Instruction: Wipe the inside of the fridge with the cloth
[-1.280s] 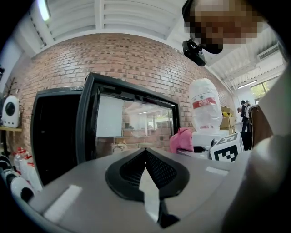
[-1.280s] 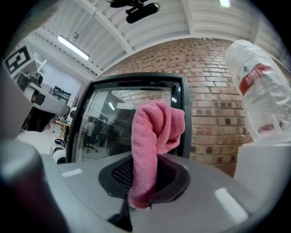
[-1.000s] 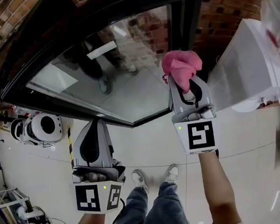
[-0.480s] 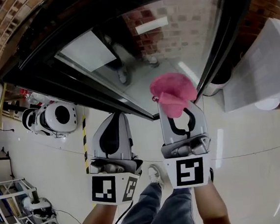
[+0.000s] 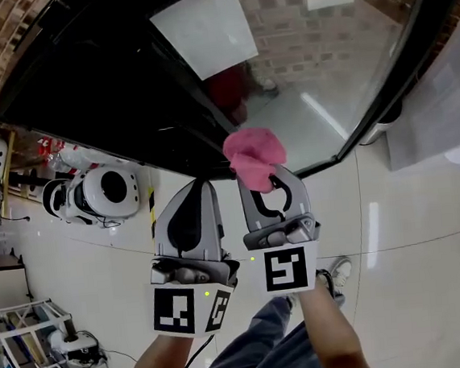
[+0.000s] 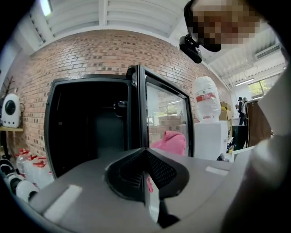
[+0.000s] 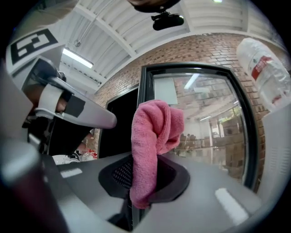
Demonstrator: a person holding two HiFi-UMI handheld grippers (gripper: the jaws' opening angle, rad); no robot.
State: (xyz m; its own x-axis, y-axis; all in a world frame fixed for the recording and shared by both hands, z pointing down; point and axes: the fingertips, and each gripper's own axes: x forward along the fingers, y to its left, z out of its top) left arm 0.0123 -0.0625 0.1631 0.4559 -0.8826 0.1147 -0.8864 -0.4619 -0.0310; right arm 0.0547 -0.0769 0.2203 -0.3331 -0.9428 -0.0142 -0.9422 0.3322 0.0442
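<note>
Far left: white round machines (image 5: 101, 193) on the floor (image 5: 396, 228), not in play.

Fridge (image 5: 83, 88): the cavity is open and dark, up and left of both grippers. No view shows me shelves or walls inside, so I'd go in slowly.

Left gripper (image 5: 199, 192): jaws together, nothing in them, pointing at the cavity's lower edge. It sits just beside the right gripper (image 5: 268, 185). I'd pull it aside or use it to steady the door, so the wiping arm has room.

Right gripper: jaws clamped on the pink cloth (image 5: 253, 157). A bunched wad sticks out past the tips, and the right gripper view shows a loose tail hanging down through the jaws. The cloth is outside the fridge, in front of the glass door (image 5: 324, 65) near the frame edge that meets the cabinet. As I read it, wiping hasn't started.

My plan:
- Swing the right gripper left past the door frame into the cavity.
- Lead with the wad so fabric, not hard jaw tips, meets the liner.
- Keep the clamp firm. The grip looks narrow, and I think a hard drag could pull the cloth out.
- Use light pressure and overlapping strokes, top down and back to front.
- Watch that the tail doesn't snag on the frame.

Far right: a water bottle (image 7: 261, 68) stands beyond the door, well clear.
</note>
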